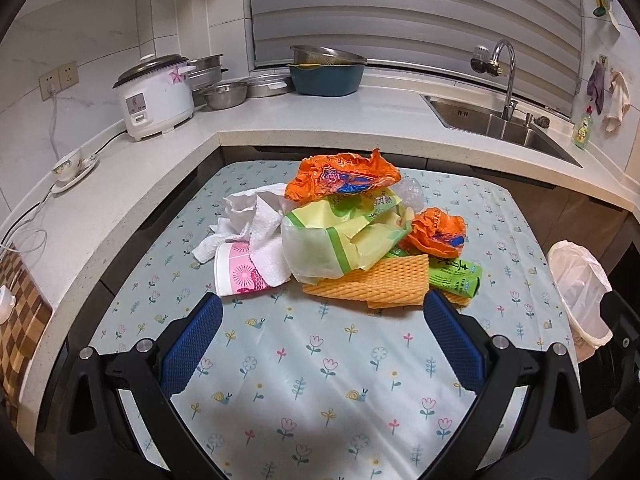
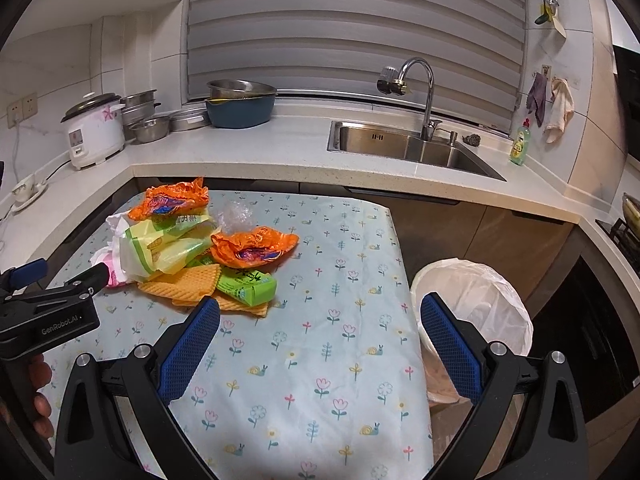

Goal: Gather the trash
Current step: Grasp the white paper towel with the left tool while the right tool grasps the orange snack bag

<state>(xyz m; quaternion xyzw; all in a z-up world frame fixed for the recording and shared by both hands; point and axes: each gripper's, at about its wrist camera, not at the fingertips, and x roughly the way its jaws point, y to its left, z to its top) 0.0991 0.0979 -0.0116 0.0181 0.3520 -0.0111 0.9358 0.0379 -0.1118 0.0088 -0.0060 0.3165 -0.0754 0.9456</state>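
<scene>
A heap of trash lies on the flowered table [image 1: 320,360]: two orange wrappers [image 1: 344,178] [image 1: 438,232], a yellow-green bag [image 1: 340,236], white paper towel [image 1: 256,224], a pink paper cup [image 1: 240,276], orange foam netting [image 1: 372,284] and a green carton [image 1: 456,274]. My left gripper [image 1: 322,304] is open and empty, just short of the heap. My right gripper [image 2: 320,308] is open and empty over the table's right edge [image 2: 404,272], with the green carton [image 2: 246,286] to its left. A white-lined bin [image 2: 476,308] stands right of the table.
An L-shaped counter [image 1: 320,116] runs behind and to the left, holding a rice cooker [image 1: 154,96], steel bowls [image 1: 226,94], a blue basin [image 1: 326,76], a teacup [image 1: 70,166] and a sink [image 2: 412,148] with a tap. The left gripper's body [image 2: 48,312] shows at the right wrist view's left edge.
</scene>
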